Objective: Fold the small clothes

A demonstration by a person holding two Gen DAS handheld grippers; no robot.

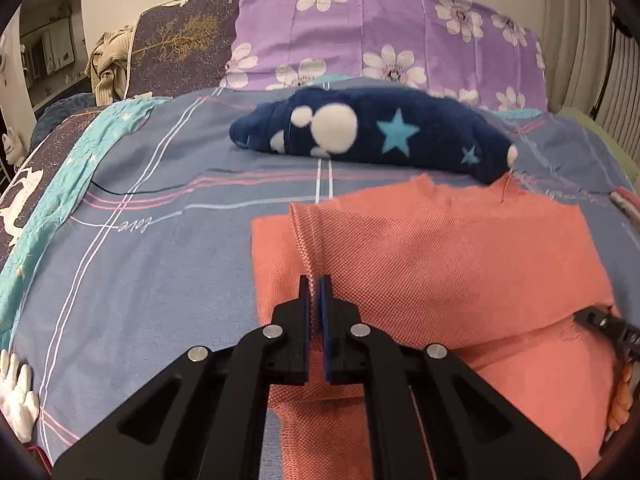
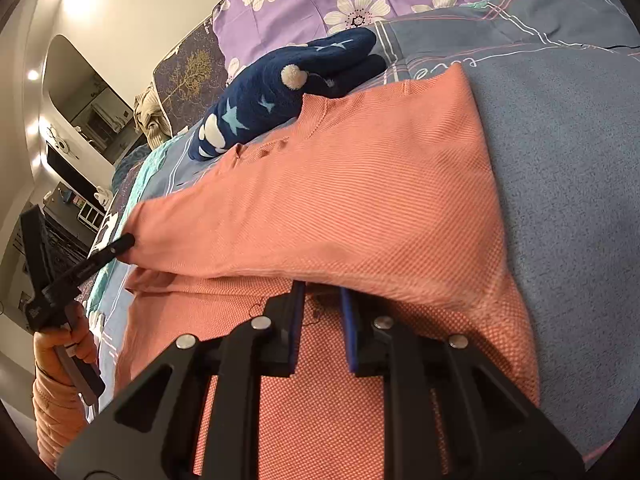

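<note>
A: Start at the left gripper [image 1: 315, 292]. What is it doing?

B: Its jaws are nearly together, pinched on a raised ridge of the salmon-pink garment [image 1: 440, 256] along its left side. From the right wrist view its tips meet the cloth at the corner of the folded-over layer.

A: And the right gripper [image 2: 322, 296]?

B: The jaws stand a little apart, and their tips run in under the edge of the upper layer. A fold of cloth seems to lie between them, but the edge hides the pads, so I can't say for sure it is clamped.

A: Where does the garment lie?

B: On the bed [image 1: 160, 280], spread over the grey-blue checked cover, with one layer already brought over another.

A: So how far along?

B: I'd judge one fold is in place and being set down or smoothed; at least one more fold is left. Beyond it the navy fleece piece with stars [image 1: 372, 132] lies bundled, not neatly folded as far as I can see, against the purple flowered pillow [image 1: 380, 36].
</note>
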